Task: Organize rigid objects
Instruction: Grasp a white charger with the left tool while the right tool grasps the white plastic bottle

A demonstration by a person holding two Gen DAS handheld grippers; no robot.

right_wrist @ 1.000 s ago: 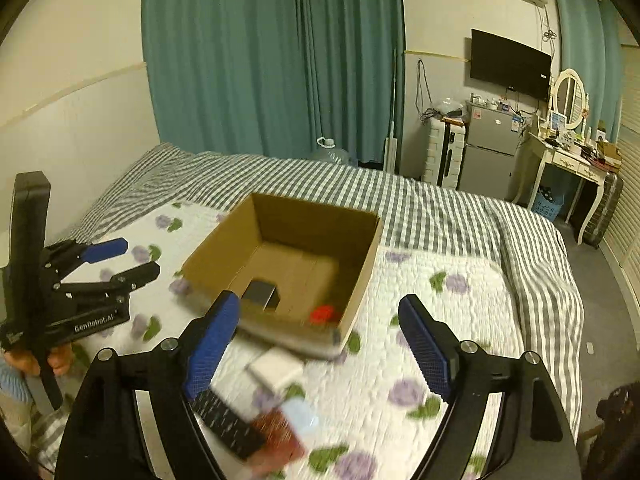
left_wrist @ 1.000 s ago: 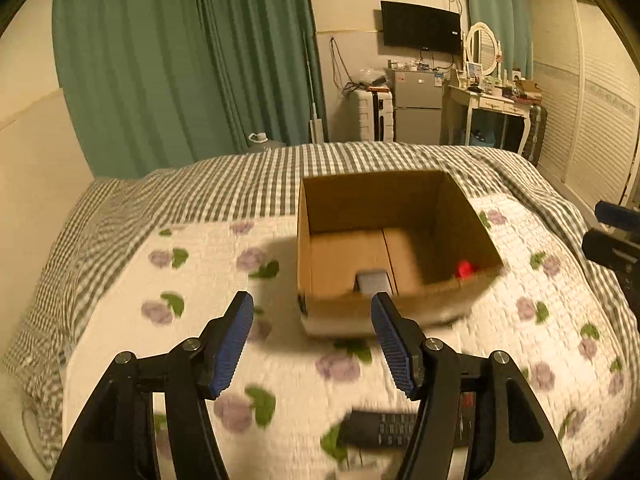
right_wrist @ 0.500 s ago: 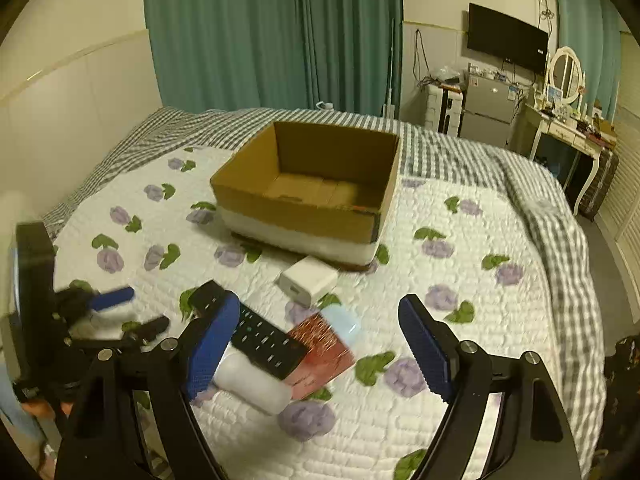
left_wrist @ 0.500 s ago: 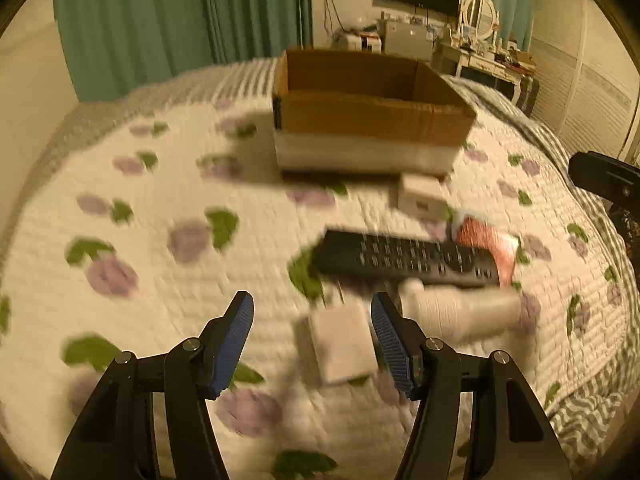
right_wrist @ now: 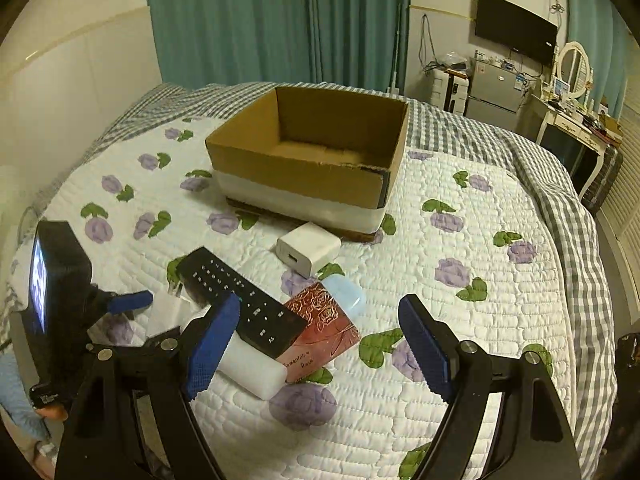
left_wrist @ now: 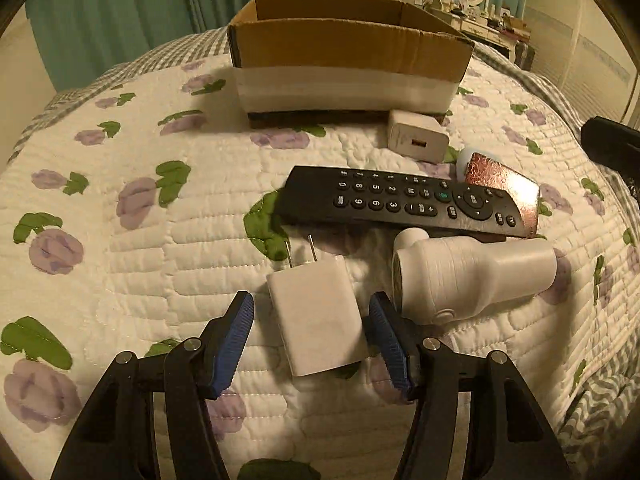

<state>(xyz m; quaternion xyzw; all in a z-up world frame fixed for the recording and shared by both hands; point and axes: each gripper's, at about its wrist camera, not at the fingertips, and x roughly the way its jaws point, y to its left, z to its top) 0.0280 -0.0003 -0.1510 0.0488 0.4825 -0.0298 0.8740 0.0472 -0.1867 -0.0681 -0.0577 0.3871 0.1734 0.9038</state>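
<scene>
White plug: your left gripper [left_wrist: 310,336] has its jaws spread around the white charger [left_wrist: 316,314], pads just beside its sides, not clearly touching; prongs point up-frame toward the black remote [left_wrist: 404,202].
Left view only: the charger's whole body, and the white bottle [left_wrist: 472,276] lying on its side at centre right, just below the remote.
Right view only: the cardboard box [right_wrist: 316,156] interior, its floor bare where you can see it; in the left view only the outer wall shows at upper centre.
Both views: the second white adapter [right_wrist: 309,248] just in front of the box, and the red embossed card [right_wrist: 326,330] under the remote's end.
Right gripper [right_wrist: 320,344]: your jaws stand wide, holding nothing, above the quilt [right_wrist: 480,248], lower centre of frame.
</scene>
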